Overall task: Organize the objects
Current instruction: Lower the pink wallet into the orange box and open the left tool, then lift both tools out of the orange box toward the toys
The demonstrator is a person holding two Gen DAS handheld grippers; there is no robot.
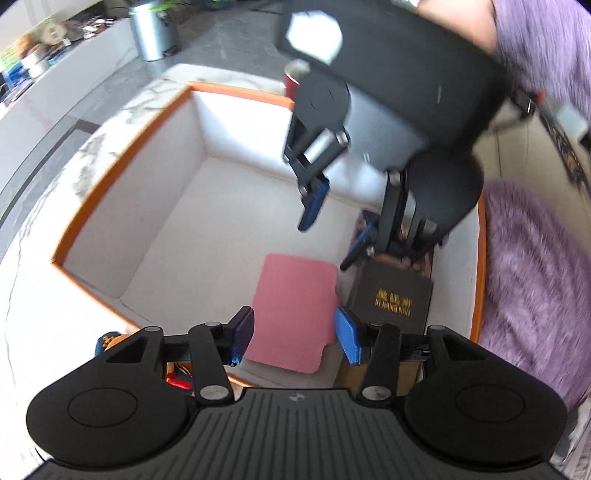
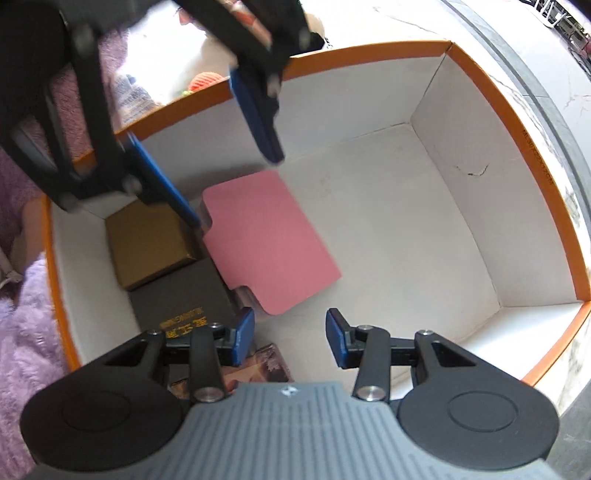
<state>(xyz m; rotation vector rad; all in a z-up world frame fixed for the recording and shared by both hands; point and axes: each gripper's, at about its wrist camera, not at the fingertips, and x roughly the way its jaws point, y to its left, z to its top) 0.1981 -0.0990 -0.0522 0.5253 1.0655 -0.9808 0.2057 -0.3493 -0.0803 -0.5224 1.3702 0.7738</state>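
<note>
Two grippers are held over an orange-rimmed white box [image 1: 122,155]. The left gripper [image 1: 293,338] is seen with its jaws parted, nothing between the blue pads; a pink card [image 1: 295,310] lies on the box floor beneath the gap, untouched. The right gripper [image 2: 290,338] is likewise parted and empty, held above the box's near wall.

In the left wrist view, the right gripper [image 1: 332,221] is seen from outside, pointed steeply down over a black box with gold lettering [image 1: 393,299] by the box's right wall, and a grey bin [image 1: 153,31] and a red can [image 1: 293,79] are shown beyond the box. Only in the right wrist view are a brown carton [image 2: 147,242], a picture-printed item [image 2: 266,363] by the near wall, and an orange ball [image 2: 207,81] outside the rim shown, with the left gripper [image 2: 229,162] overhead.

The pink card is laid flat, its long axis run diagonally across the floor in the right wrist view, its notched corners toward the black box [image 2: 184,306].
</note>
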